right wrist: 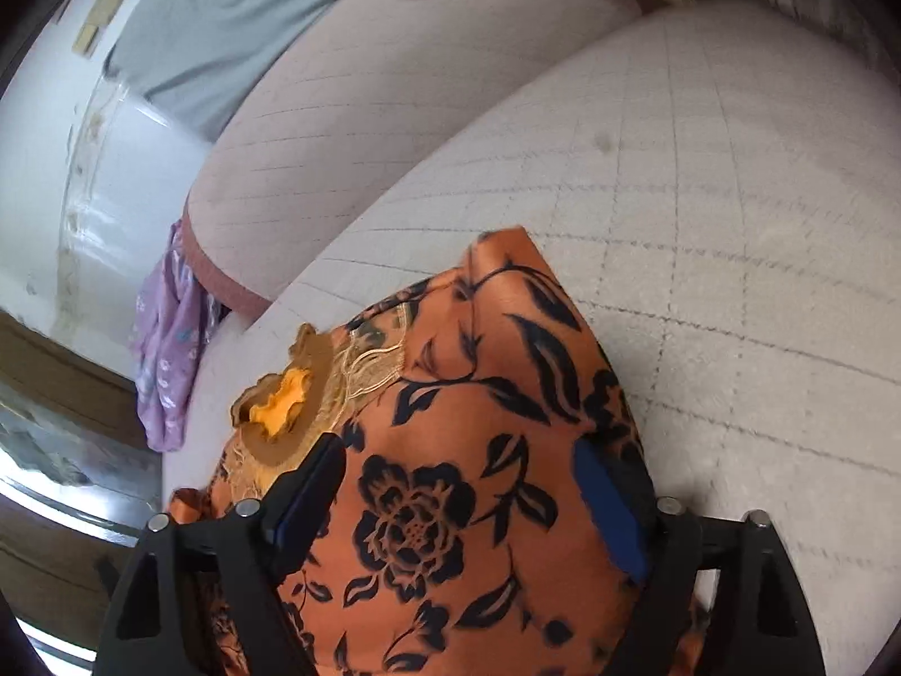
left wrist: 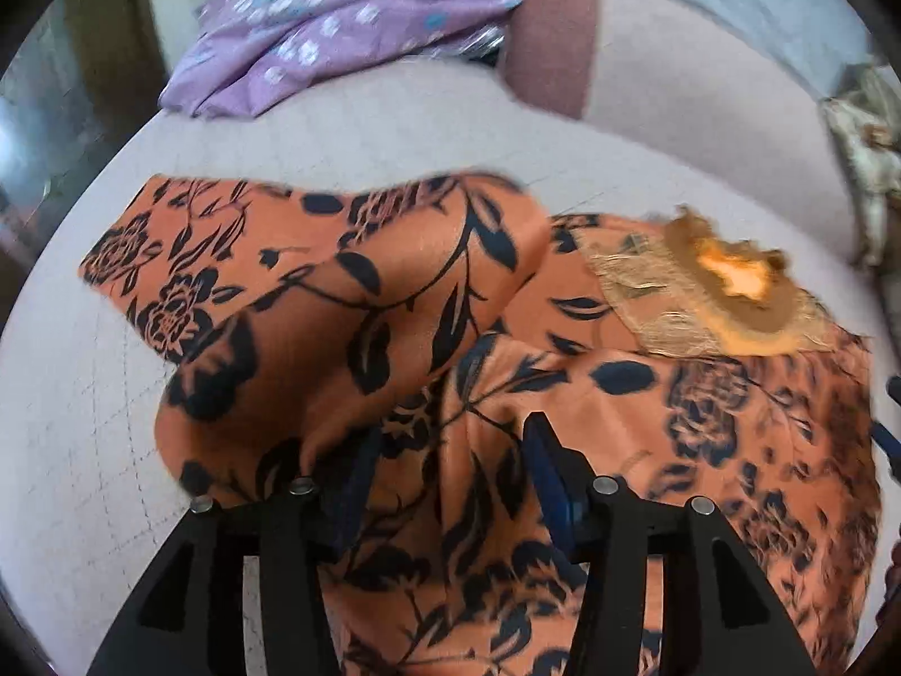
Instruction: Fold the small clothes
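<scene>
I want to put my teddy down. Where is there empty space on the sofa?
Bare pale checked sofa seat lies right of the orange black-flowered garment, up to the backrest cushion. Another bare strip separates it from the purple flowered cloth. The middle is crowded with orange fabric.

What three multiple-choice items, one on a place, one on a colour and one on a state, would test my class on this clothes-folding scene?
1. Where does the lilac flowered garment lie?
A. At the far edge of the pale quilted surface, apart from the orange garment
B. On top of the orange garment
C. Between the left gripper's fingers

2. What colour is the print on the orange garment?
A. White
B. Dark navy
C. Green

3. How does the right gripper stand?
A. Shut on the lilac garment
B. Out of view
C. Open over the orange garment

Key: 1 A, bare quilting separates them; 2 B, dark flowers and leaves; 3 C, fingers spread wide with cloth between.
</scene>
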The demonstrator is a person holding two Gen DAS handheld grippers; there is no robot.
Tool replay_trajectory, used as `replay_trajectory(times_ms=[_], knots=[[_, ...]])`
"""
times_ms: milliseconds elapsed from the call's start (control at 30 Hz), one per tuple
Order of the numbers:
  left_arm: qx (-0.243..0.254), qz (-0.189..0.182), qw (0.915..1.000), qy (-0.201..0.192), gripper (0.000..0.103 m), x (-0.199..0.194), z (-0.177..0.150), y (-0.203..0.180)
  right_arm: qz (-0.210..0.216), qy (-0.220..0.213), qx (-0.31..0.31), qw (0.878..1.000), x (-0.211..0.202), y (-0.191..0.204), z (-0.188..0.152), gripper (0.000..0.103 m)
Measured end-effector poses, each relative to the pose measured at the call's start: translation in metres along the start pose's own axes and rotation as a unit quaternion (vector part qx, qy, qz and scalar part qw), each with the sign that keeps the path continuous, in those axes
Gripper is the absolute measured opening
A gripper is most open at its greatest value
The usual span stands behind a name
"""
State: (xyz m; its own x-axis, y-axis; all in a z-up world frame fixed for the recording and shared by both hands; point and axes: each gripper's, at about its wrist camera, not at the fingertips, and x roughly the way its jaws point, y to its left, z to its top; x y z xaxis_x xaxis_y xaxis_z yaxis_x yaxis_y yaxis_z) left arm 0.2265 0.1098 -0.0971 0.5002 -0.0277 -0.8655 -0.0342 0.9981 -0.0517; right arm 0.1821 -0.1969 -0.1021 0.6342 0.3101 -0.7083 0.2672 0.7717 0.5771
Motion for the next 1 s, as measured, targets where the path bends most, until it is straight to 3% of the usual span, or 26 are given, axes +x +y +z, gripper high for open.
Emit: replay_trajectory(times_ms=[67, 133, 167, 233, 300, 333, 400, 467, 533, 600, 733, 867, 933, 967, 1000], knots=[[0.012, 0.003, 0.9996, 0.026, 0.056, 0.008, -0.01, 0.006, 0.045, 0.001, -0.062, 0.997, -0.011, 0.021, -0.015, 0.086], [0.013, -0.033, 0.9992, 0.021, 0.056, 0.0, -0.015, 0.016, -0.003, 0.014, -0.073, 0.997, -0.002, 0.016, -0.029, 0.088], [0.005, -0.05, 0.9985, 0.02, 0.056, -0.007, -0.014, 0.022, -0.025, 0.049, -0.041, 0.998, 0.014, -0.004, -0.033, 0.082], [-0.023, -0.105, 0.994, -0.021, 0.057, -0.034, -0.014, 0.048, -0.009, 0.009, -0.017, 1.0, -0.004, -0.01, -0.035, 0.082], [-0.053, -0.117, 0.9891, -0.073, 0.072, -0.059, -0.014, 0.088, -0.053, -0.035, -0.064, 0.996, -0.03, 0.013, -0.04, 0.083], [-0.076, -0.116, 0.9867, -0.084, 0.075, -0.063, -0.012, 0.11, -0.056, -0.06, -0.096, 0.992, -0.042, 0.025, -0.049, 0.085], [-0.163, -0.124, 0.9735, -0.102, 0.077, -0.063, -0.013, 0.168, -0.038, -0.084, -0.16, 0.983, -0.052, 0.047, -0.077, 0.094], [-0.245, -0.131, 0.9563, -0.092, 0.077, -0.049, -0.012, 0.215, -0.048, -0.079, -0.212, 0.973, -0.041, 0.055, -0.112, 0.094], [-0.308, -0.134, 0.9375, -0.09, 0.076, -0.031, -0.006, 0.256, -0.049, -0.055, -0.213, 0.974, -0.025, 0.046, -0.135, 0.094], [-0.335, -0.125, 0.9294, -0.093, 0.076, -0.016, 0.006, 0.288, -0.057, -0.032, -0.2, 0.978, -0.011, 0.032, -0.144, 0.094], [-0.351, -0.101, 0.9266, -0.088, 0.075, 0.017, 0.029, 0.317, -0.039, -0.03, -0.175, 0.983, -0.011, 0.021, -0.136, 0.095], [-0.327, -0.062, 0.9385, -0.093, 0.066, 0.038, 0.046, 0.323, -0.052, -0.03, -0.191, 0.98, -0.006, 0.023, -0.138, 0.098], [-0.309, -0.026, 0.9469, -0.083, 0.027, 0.042, 0.052, 0.319, -0.054, -0.028, -0.195, 0.979, -0.003, 0.028, -0.139, 0.1], [-0.3, -0.003, 0.9517, -0.066, 0.015, 0.048, 0.057, 0.318, -0.053, -0.028, -0.195, 0.979, 0.0, 0.03, -0.137, 0.1], [-0.295, -0.001, 0.9533, -0.065, 0.014, 0.05, 0.059, 0.317, -0.051, -0.028, -0.194, 0.979, -0.002, 0.029, -0.138, 0.1]])
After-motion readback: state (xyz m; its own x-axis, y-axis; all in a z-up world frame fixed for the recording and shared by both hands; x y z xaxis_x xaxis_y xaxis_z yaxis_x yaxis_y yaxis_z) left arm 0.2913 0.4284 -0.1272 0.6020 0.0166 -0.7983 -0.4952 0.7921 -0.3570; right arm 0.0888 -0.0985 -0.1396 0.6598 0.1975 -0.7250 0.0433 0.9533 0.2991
